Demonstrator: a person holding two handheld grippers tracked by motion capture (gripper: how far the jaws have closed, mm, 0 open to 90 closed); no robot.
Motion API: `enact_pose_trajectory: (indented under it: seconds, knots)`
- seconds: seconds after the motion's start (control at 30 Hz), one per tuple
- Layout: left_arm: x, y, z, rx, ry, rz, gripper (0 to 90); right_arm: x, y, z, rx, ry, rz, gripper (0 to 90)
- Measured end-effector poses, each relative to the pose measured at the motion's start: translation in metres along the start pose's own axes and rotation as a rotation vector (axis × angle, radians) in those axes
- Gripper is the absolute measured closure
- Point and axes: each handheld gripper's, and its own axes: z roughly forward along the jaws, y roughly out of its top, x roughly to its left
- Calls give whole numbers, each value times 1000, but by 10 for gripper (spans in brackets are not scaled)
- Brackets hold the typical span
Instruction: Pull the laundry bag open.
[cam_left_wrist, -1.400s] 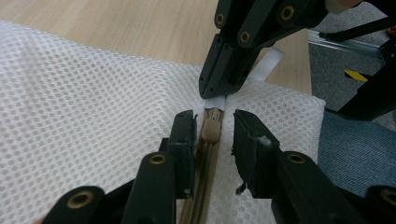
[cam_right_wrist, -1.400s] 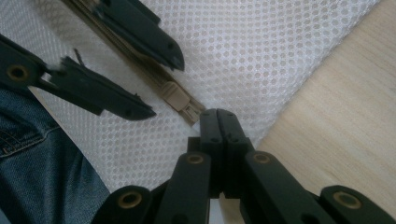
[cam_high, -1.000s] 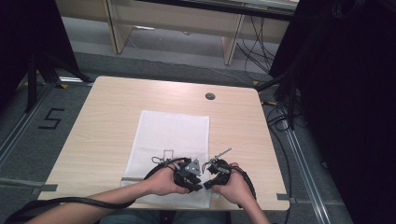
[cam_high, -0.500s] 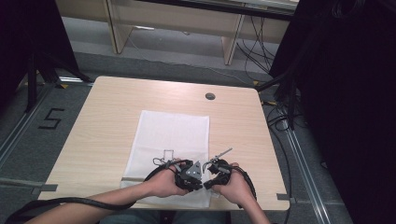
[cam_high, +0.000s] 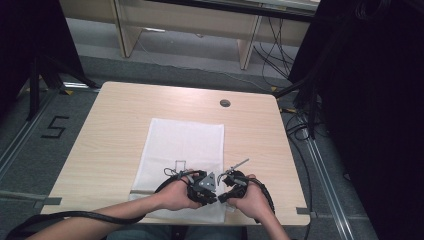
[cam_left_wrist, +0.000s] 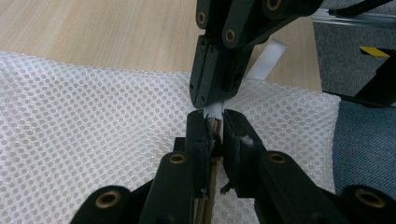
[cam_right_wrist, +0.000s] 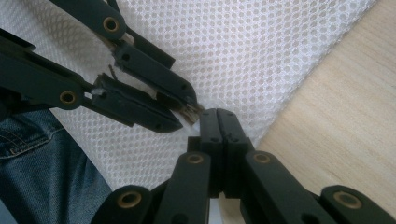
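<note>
Grey carpeted floor with cable runs surrounds a light wooden tabletop (cam_high: 115, 130), with a round cable hole (cam_high: 225, 103) near its far edge. White mesh laundry bag (cam_high: 182, 150) lies flat on it, near end at the person's edge, denim-clad lap just beyond. Both hands work at that near end, close together.

Left gripper (cam_left_wrist: 214, 126): fingers have just been closing and now pinch the zipper end (cam_left_wrist: 215, 128) of the bag, brownish teeth between the pads. Right gripper (cam_right_wrist: 218, 122): fingers fully clenched, tip to tip with the left's; the left gripper view shows a white fabric tab (cam_left_wrist: 266, 63) running into them, so it looks gripped on that strip. Can't confirm whether it's the zip pull or a hang loop.

Read on step: anchoring the zipper end with left, right set to draw along the zip line. Next move needs left held firm, right pulling straight along the teeth, low to the mesh.

Obstructions: none on the tabletop. Main risks are the two finger sets crowding each other and mesh snagging in the slider.
</note>
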Motion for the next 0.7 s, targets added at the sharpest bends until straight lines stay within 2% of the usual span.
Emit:
enact_pose_trajectory:
  seconds: [0.1,0.13,0.17,0.33,0.47,0.5,0.57,0.6,0.7]
  knots:
    - [-1,0,1,3,-3,-1,791,0,0,0,4,2,14,900]
    - [-2,0,3,0,-17,-10,787,0,0,0,-4,-1,0,900]
    - [-2,0,3,1,-12,-5,787,1,0,0,6,3,18,900]
    - [-1,-1,3,-3,-11,-28,806,0,0,0,7,9,15,900]
    - [-1,0,2,2,-3,-53,815,-1,0,0,-7,-3,1,900]
    - [-2,0,1,-1,-3,-59,816,-1,0,1,-13,-6,-20,900]
    - [-2,1,0,-2,-2,-61,817,3,0,-1,8,-4,15,900]
    - [-1,2,0,-1,-2,-49,818,3,0,0,7,-7,2,900]
    - [-1,3,-1,-3,-5,-54,819,4,0,0,5,-27,-18,900]
